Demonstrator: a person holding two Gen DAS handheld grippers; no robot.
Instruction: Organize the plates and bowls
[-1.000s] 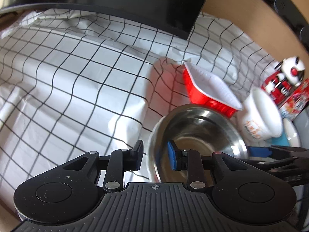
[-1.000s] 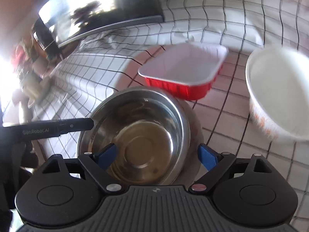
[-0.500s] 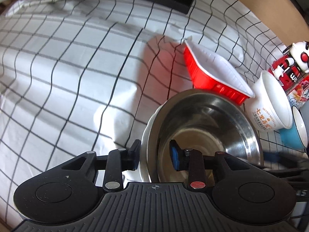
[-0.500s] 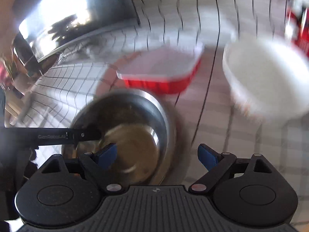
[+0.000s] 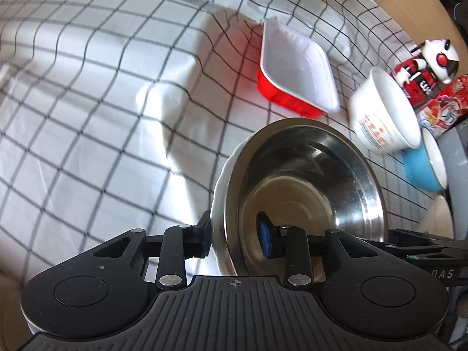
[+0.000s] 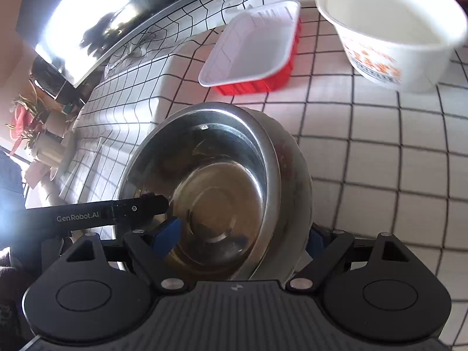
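Observation:
A steel bowl (image 5: 307,181) (image 6: 210,175) sits nested in a white bowl (image 5: 222,193) (image 6: 295,169) on the checked cloth. My left gripper (image 5: 234,234) straddles the near-left rim of the pair. Its left finger is against the outside of the white bowl, and its blue pad (image 5: 264,239) stands inside the steel bowl, off the wall. My right gripper (image 6: 242,234) stands wide over the right side, with one pad (image 6: 169,231) inside the steel bowl and the other outside the white one. Neither pair of pads presses.
A red tray (image 5: 295,67) (image 6: 251,49) with a white inside lies beyond the bowls. A white paper bowl (image 5: 380,111) (image 6: 389,29) with orange print stands right of it. A blue bowl (image 5: 424,169) and a toy figure (image 5: 430,64) are at the far right. A dark screen (image 6: 102,20) stands at the back.
Both grippers have come lower and closer over the nested bowls. The left jaws have widened around the rim. The right view has rolled, so the paper bowl now sits higher.

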